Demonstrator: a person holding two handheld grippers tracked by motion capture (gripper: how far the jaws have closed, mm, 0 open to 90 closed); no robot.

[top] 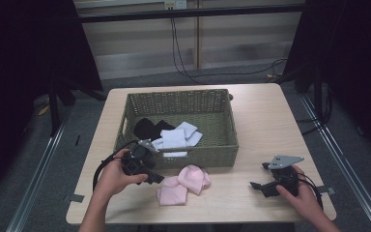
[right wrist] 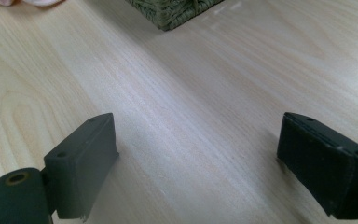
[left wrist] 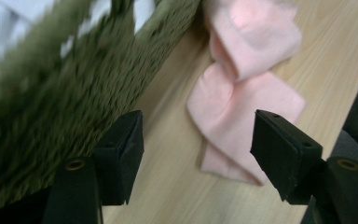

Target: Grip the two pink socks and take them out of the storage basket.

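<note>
A pair of pink socks [top: 183, 183] lies on the wooden table just in front of the green woven basket [top: 222, 145]. In the left gripper view the pink socks [left wrist: 242, 93] sit beyond the jaws, beside the basket's front wall [left wrist: 65, 93]. My left gripper [top: 155, 177] is open just left of the socks, close to the basket, with nothing between its jaws. My right gripper [top: 255, 185] rests low over the table at the right front, jaws wide open and empty. Inside the basket lie white socks [top: 178, 137] and black socks [top: 147, 128].
The wooden table [top: 265, 121] has bare room right of the basket. In the right gripper view a basket corner [right wrist: 172, 11] shows at the top, with bare wood [right wrist: 191, 116] ahead of the jaws. Cables trail from both grippers. Dark curtains flank the table.
</note>
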